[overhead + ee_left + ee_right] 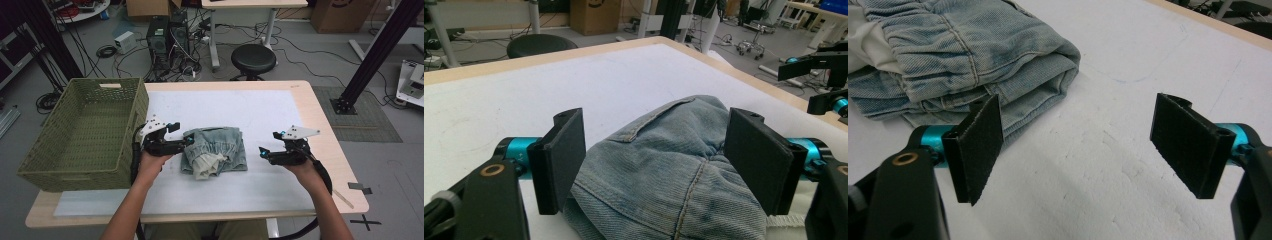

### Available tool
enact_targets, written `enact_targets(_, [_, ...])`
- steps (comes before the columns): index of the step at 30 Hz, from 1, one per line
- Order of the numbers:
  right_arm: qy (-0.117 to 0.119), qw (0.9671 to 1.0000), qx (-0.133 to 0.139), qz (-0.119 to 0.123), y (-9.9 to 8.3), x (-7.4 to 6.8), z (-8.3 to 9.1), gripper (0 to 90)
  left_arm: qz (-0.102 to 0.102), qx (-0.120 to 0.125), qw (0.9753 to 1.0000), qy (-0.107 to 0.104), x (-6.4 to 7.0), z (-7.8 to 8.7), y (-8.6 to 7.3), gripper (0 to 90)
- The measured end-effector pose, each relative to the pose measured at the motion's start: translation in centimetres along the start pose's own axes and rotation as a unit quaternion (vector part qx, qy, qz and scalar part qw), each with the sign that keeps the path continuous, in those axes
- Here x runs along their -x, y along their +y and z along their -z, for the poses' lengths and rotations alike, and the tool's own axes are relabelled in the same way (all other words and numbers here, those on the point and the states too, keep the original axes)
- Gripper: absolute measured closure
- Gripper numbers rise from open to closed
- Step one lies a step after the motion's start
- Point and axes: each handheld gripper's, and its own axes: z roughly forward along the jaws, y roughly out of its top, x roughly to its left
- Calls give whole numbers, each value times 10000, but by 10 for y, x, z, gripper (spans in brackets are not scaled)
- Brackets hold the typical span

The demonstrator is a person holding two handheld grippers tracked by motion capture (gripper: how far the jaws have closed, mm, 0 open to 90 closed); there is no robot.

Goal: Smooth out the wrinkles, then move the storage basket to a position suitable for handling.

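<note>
Left claw (189,141) gapes around the folded jeans' (215,150) edge, ready to pinch; right claw (261,152) hangs released just beside them.

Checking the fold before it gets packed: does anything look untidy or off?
Yes. White lining bulges out of the folded denim shorts at their near edge, so the bundle looks uneven. The green basket hangs over the table's left edge.
</note>
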Motion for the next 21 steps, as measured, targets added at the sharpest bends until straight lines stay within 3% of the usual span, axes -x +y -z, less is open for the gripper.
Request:
enact_targets(9, [-17,10000,44,-34,-2,1,1,221,19,34,10000,-46,3,5,4,248])
enact_targets(21, [32,10000,43,-62,-8,-4,-1,221,-213,258,9994,-96,10,19,19,251])
